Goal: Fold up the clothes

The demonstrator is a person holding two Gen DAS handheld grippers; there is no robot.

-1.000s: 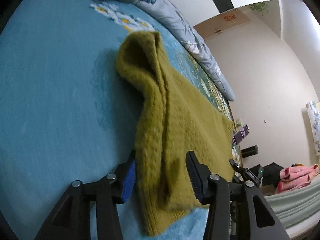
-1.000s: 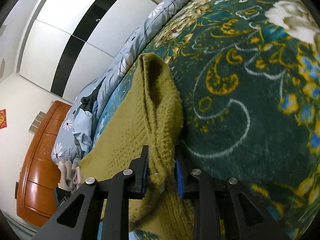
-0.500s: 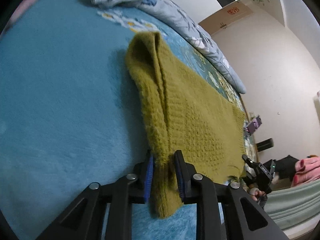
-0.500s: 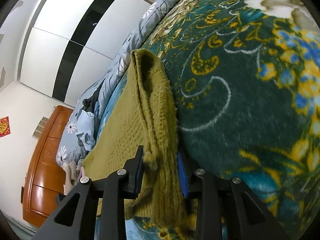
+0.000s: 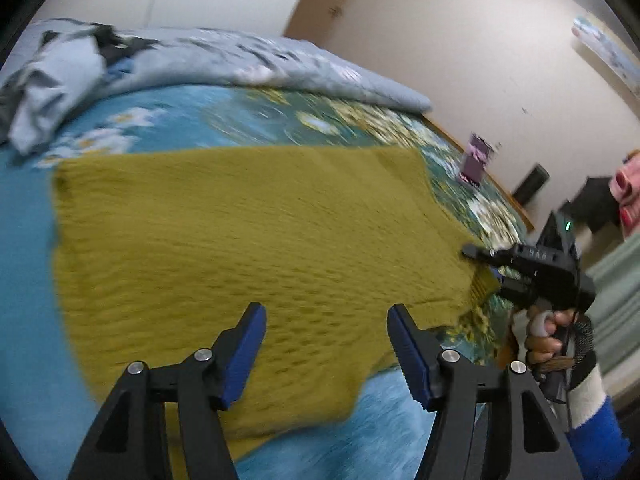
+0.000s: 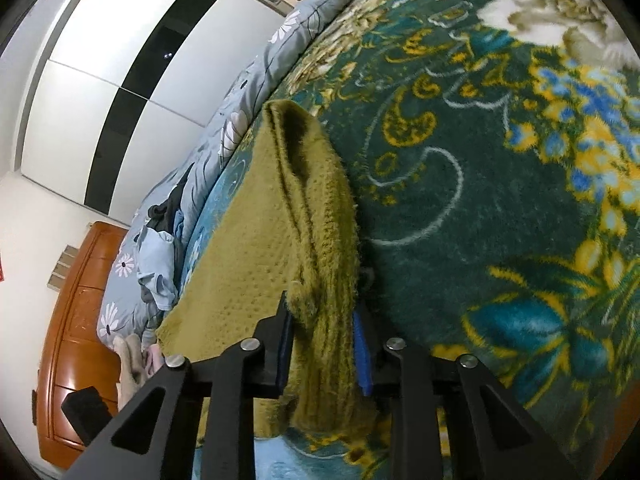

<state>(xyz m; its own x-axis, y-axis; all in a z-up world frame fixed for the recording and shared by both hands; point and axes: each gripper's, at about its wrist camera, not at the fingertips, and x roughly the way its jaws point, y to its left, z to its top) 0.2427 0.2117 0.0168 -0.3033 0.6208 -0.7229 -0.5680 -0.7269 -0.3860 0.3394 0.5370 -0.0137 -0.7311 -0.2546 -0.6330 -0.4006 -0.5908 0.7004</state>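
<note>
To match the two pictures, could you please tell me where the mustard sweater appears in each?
Left wrist view: sweater spread flat across the middle, beyond the open left tongs.
Right wrist view: its folded edge runs up the centre, pinched in the right tongs.
Shared landmark: the grey floral quilt.

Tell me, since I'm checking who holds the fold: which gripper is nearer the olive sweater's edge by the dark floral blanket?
Right. The right gripper is shut on that edge of the olive sweater; the left gripper hovers open above the sweater's middle, gripping nothing.
</note>
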